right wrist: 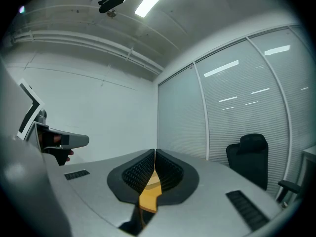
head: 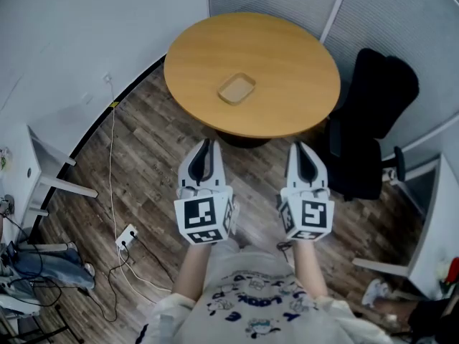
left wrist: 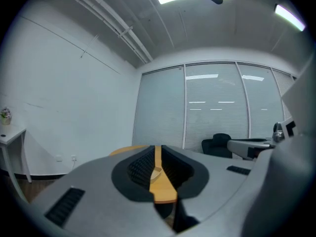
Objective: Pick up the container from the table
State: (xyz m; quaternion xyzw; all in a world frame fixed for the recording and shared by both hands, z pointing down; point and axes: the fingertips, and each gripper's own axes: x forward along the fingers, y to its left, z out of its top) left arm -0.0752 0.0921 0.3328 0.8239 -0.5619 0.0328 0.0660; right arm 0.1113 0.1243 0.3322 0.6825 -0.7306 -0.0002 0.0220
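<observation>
The container [head: 237, 89] is a shallow tan rectangular tray that lies near the middle of the round wooden table [head: 287, 56]. Both grippers are held side by side over the floor, short of the table's near edge, pointing at it. My left gripper [head: 206, 144] has its jaws a narrow slit apart with nothing between them. Through that slit the left gripper view shows the container [left wrist: 155, 172] far ahead of the left gripper [left wrist: 157, 149]. My right gripper [head: 300, 147] is shut and empty. In its own view the right gripper [right wrist: 154, 153] has its tips touching, with the table [right wrist: 147, 200] beyond.
A black office chair [head: 374, 120] stands right of the table. White desks sit at the left [head: 25, 165] and right [head: 439, 224] edges. A cable and power strip [head: 126, 236] lie on the wood floor. Blinded glass walls close off the far side.
</observation>
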